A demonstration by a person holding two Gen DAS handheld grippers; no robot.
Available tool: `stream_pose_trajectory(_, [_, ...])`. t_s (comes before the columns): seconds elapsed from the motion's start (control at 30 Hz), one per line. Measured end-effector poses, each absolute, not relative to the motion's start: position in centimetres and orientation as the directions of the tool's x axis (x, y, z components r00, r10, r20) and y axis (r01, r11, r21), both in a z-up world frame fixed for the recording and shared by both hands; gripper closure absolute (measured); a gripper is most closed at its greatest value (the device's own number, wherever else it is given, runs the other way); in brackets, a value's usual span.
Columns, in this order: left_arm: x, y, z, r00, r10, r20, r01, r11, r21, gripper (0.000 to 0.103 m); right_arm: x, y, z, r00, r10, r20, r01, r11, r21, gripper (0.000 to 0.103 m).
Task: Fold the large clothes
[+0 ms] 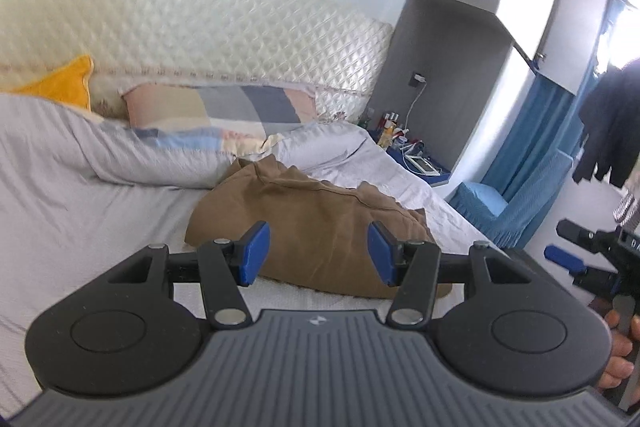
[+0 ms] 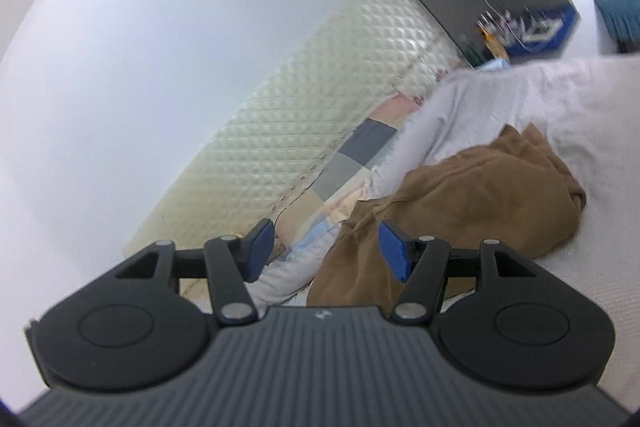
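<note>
We see a bed point(image 1: 80, 179) with a grey sheet, a patchwork pillow point(image 1: 212, 107) and a yellow cushion point(image 1: 64, 83) against a quilted headboard point(image 1: 192, 27). Beside it stand a cluttered bedside table point(image 1: 416, 155), a blue chair point(image 1: 516, 195) and blue curtains point(image 1: 532, 131).

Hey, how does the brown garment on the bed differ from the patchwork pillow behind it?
The crumpled brown garment is one plain tan colour; the patchwork pillow is blocks of pink, cream, grey and blue. The garment lies bunched in a loose heap mid-bed, unfolded; the pillow is smooth and propped against the quilted cream headboard. The garment sits nearer both grippers; the pillow lies farther back. Both rest on the pale grey bedsheet, and neither is held.
</note>
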State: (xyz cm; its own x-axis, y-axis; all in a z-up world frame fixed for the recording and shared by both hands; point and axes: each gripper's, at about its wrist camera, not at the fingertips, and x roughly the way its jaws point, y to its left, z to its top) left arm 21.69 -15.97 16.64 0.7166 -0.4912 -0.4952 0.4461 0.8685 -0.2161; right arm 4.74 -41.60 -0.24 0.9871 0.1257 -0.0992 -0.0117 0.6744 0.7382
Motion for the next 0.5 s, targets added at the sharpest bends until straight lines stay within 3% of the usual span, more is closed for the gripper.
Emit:
stream_pose_trajectory(0.27, [13.5,-16.7,17.5,0.763,-0.434,-0.479,0.462,0.884,-0.066,0.043,-1.3,-35.6,1.4,0.991,0.071,-0.116,0.005,0.832,0.555,0.041])
stream_pose_trajectory(0.5, [8.7,-15.8,16.0,0.782,-0.428,-0.453,0.473,0.881,-0.015,0.043,-4.8,-31.2,0.7,0.990,0.001,-0.141,0.061,0.899,0.435,0.041])
